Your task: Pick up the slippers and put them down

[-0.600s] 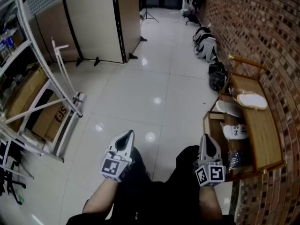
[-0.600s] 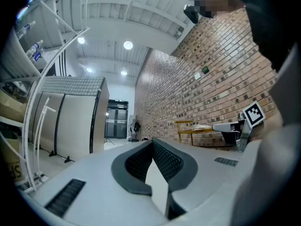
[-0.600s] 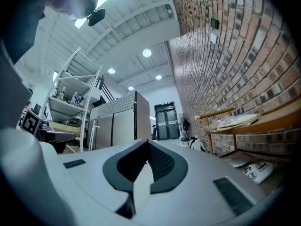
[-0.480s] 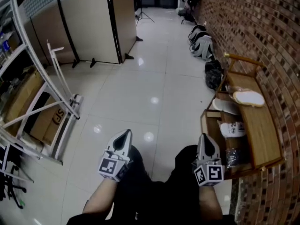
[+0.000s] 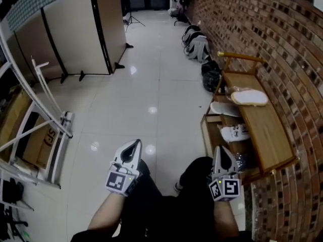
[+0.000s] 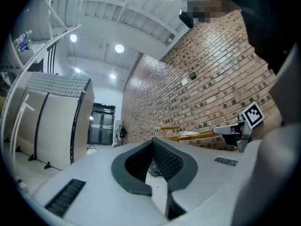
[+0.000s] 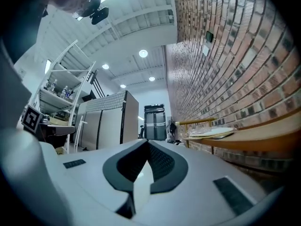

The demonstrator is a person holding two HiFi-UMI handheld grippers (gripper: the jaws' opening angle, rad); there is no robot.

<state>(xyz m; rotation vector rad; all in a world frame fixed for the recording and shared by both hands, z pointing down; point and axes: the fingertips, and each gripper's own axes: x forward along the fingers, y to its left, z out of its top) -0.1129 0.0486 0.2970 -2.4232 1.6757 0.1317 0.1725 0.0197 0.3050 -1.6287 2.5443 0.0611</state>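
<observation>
Jaws sit together on your left gripper (image 5: 134, 145) and right gripper (image 5: 222, 150) (both empty): reach the two-o'clock slipper (image 5: 247, 97) unopened and you'd likely shove it off the rack (image 5: 267, 130).

Tools: two, left tool (image 5: 136, 143) and right tool (image 5: 222, 149).
Wooden rack (image 5: 267, 135): one.
Slippers: two, upper slipper (image 5: 249, 97) and lower slipper (image 5: 224, 109).
White patterned item (image 5: 233, 133): one, kind not identifiable.
Floor bags: two, grey bag (image 5: 197, 43) and black bag (image 5: 210, 75).

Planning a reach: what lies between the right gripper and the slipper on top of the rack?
Head view: a white item on the rack lower shelf, between right gripper and slipper.
</observation>
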